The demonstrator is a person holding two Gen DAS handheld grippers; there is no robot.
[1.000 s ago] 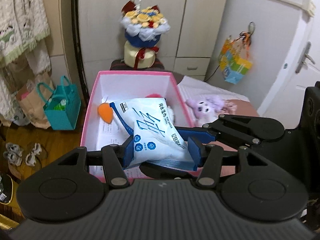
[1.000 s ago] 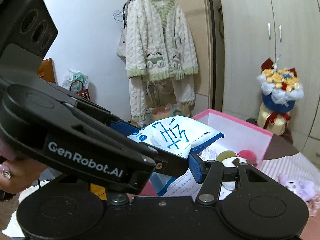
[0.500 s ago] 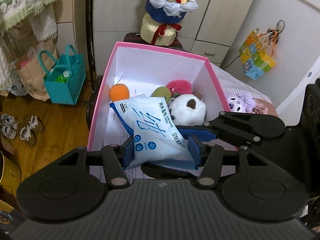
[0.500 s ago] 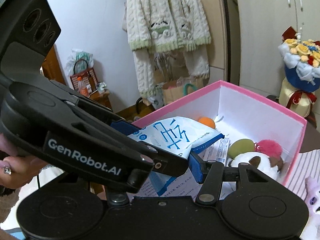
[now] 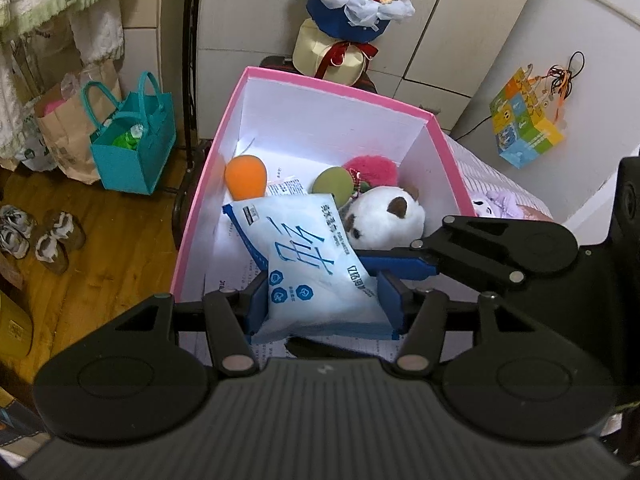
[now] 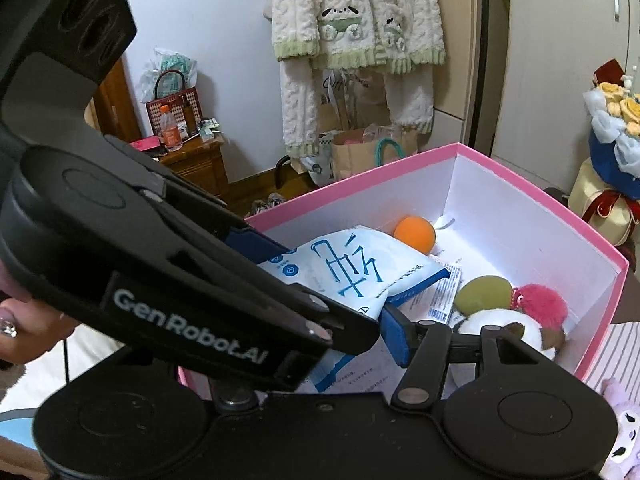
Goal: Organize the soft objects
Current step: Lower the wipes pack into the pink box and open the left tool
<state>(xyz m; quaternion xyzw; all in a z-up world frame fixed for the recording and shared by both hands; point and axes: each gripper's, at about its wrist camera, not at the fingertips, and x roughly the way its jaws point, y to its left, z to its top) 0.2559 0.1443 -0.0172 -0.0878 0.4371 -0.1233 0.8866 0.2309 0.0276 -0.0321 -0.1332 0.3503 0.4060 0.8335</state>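
Note:
A white and blue wet-wipes pack (image 5: 308,264) is held over the near part of a pink box (image 5: 208,184) with white inside walls. My left gripper (image 5: 322,304) is shut on the pack, one blue pad on each side. My right gripper (image 6: 340,320) comes in from the right; its blue finger (image 5: 400,266) touches the pack's right edge, and its other finger is hidden behind the left gripper's body. The pack also shows in the right wrist view (image 6: 344,272). In the box lie an orange ball (image 5: 245,176), a green ball (image 5: 333,188), a pink pompom (image 5: 372,168) and a white plush (image 5: 386,218).
A purple plush (image 5: 500,204) lies on the striped bed right of the box. A flower bouquet (image 5: 352,12) stands behind the box. A teal bag (image 5: 132,144), paper bags and shoes (image 5: 40,236) are on the wooden floor at left. Papers line the box floor.
Both grippers have moved forward and down with the pack, tilting toward the box. The box interior and its toys have come into full view. The grip has not changed.

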